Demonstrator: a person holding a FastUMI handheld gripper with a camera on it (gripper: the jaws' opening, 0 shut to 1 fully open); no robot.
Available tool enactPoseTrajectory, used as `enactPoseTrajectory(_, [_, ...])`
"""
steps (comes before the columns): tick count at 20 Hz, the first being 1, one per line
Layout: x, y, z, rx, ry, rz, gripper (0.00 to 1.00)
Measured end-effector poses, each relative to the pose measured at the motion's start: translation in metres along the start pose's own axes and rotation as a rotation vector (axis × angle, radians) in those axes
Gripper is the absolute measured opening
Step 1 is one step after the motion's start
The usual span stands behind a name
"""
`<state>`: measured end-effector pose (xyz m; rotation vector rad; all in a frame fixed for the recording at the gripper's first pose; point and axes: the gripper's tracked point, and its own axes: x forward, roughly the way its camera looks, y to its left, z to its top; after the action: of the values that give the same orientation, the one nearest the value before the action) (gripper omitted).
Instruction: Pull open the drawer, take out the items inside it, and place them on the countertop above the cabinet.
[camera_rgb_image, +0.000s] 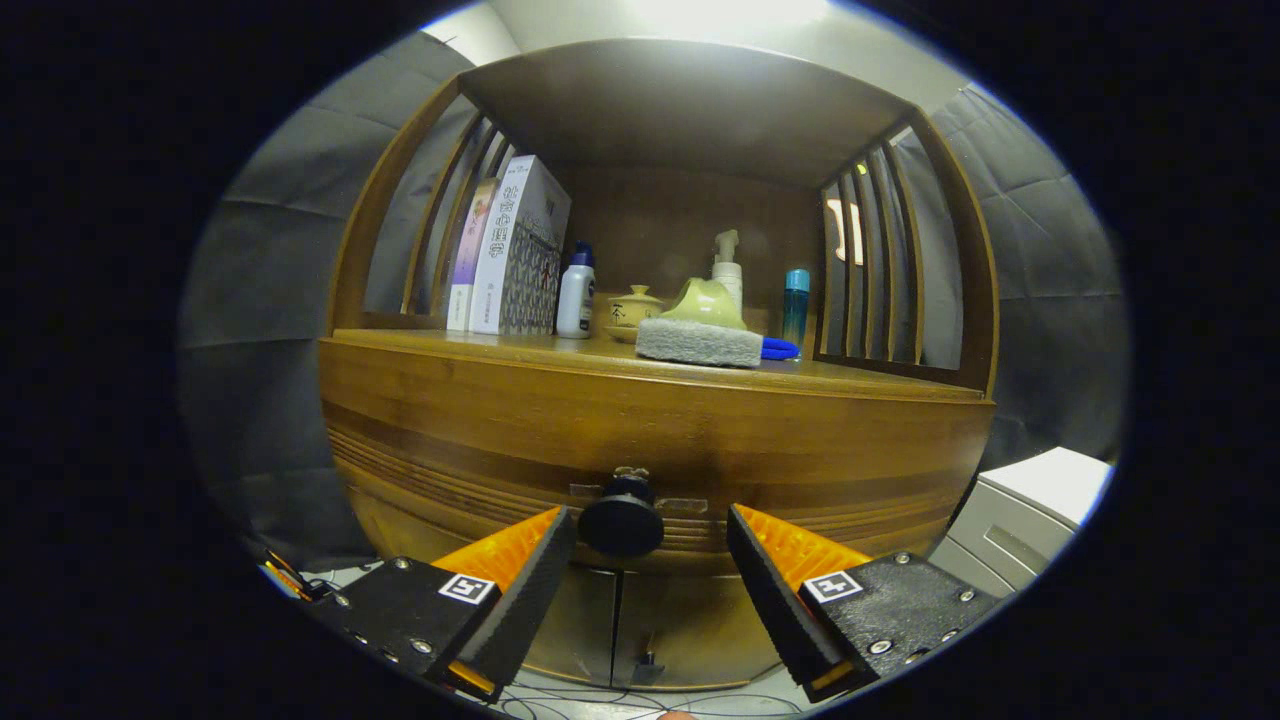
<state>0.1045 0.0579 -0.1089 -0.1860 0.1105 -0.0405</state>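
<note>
The wooden countertop (480, 350) carries books (510, 250) standing at its left, then a white bottle (576, 297), a lidded pot (636, 306), a sponge (698, 342) with a green thing (705, 302) on it, a pump bottle (727, 265) and a teal bottle (795, 300).

The gripper (650, 545) has its fingers spread either side of the drawer knob (621, 520), not touching it.

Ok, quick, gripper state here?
Gripper: open, fingers either side of the drawer knob, not pressing it, holding nothing.
</note>
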Motion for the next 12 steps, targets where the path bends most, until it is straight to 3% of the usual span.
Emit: enactPoseTrajectory(12, [-0.088, -0.03, 0.069, 0.138, -0.058, 0.076, 0.96])
